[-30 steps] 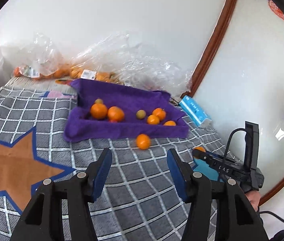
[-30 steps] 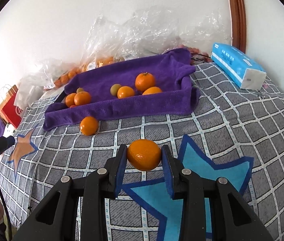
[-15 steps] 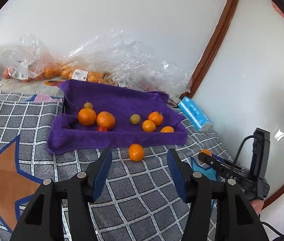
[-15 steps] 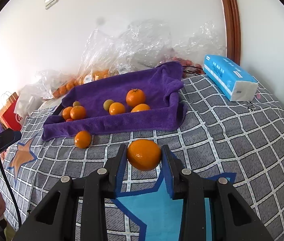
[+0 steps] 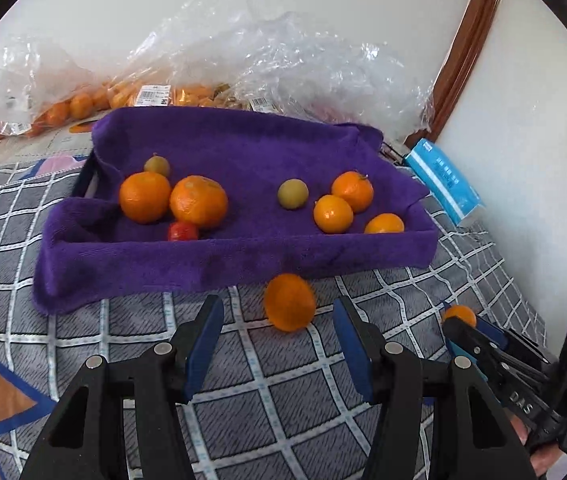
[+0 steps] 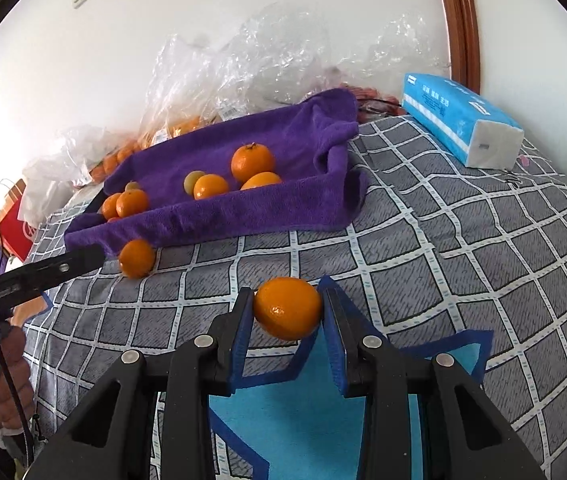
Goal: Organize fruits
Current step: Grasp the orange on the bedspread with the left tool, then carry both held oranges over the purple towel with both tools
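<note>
Fruit, mostly oranges, gathered in a tray (image 5: 423,246) draped with a purple towel (image 5: 243,148), set on a bed (image 5: 283,412) under a grey checked cover. Tray itself almost wholly hidden by the towel; only a dark strip of rim seen at its left end. Inside, at the left end: two oranges touching each other, a small greenish fruit (image 5: 157,165) behind them, and a small red fruit (image 5: 183,231) half hidden by the front wall. Toward the right end: another greenish fruit (image 5: 292,194) and three oranges, the nearest one cut off by the front wall. One loose orange (image 5: 289,307) lying on the bed just outside the tray's front wall, blurred in the left wrist view.

Behind the tray, along the far edge of the bed: crumpled clear plastic bags (image 5: 283,56) with more oranges inside, too veiled to count. Blue tissue pack (image 6: 459,120) near the far right corner of the bed, beside the tray. Something red at the far left of the right wrist view, too cropped to identify.

Left gripper (image 5: 277,350): fingers set apart, nothing between them, the loose orange just ahead. Right gripper (image 6: 287,334): fingers narrow, clamped on an orange (image 6: 287,308) held above the cover, in front of the tray. A hand (image 6: 7,384) partly seen at the left rim of that view.
</note>
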The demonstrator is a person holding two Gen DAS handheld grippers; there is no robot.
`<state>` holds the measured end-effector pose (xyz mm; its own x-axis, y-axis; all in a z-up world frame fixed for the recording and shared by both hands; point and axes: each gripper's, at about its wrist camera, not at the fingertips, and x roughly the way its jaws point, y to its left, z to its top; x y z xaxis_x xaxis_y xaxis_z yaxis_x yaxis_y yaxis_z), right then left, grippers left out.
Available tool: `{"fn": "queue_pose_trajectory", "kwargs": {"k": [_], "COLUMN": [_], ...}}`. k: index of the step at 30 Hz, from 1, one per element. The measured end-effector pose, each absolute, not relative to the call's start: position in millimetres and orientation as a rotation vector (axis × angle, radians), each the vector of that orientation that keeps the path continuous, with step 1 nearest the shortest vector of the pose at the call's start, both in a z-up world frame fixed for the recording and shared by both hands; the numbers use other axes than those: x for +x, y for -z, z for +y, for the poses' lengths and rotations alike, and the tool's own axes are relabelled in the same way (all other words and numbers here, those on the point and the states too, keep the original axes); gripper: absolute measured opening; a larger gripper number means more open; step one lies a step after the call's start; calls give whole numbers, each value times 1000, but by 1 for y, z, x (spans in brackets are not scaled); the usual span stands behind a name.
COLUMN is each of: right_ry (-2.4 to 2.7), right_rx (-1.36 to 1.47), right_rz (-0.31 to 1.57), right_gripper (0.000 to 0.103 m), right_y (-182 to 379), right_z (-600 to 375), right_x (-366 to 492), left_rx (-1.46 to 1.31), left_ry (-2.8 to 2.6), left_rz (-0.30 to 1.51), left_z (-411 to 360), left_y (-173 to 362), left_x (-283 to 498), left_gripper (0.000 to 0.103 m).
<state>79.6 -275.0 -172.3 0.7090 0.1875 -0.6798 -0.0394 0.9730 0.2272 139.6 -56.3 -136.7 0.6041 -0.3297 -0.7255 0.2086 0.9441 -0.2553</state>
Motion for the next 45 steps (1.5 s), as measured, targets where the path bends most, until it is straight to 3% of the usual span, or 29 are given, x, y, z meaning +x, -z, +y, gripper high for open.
{"fn": "queue_pose_trajectory", "kwargs": {"k": [7,13,39,45], "right_ry": [-140,-129,-50,-82], "right_rx": [224,282,80,155], "right_rz": [793,809,824,863], "right_gripper": [34,34,34,34], "right_y": [175,179,176,177], "right_z": [-277,-287,-254,-242], "right_x": [85,89,83,81], "left_rx": [-165,-148,-52,-91], "left_ry": [291,263,90,64], "left_rz": [915,897,861,859], "left_z": [-67,-74,8,33], "left_y": [152,158,155,156], "left_x": [152,154,78,72], "left_gripper": [53,30,30,30]}}
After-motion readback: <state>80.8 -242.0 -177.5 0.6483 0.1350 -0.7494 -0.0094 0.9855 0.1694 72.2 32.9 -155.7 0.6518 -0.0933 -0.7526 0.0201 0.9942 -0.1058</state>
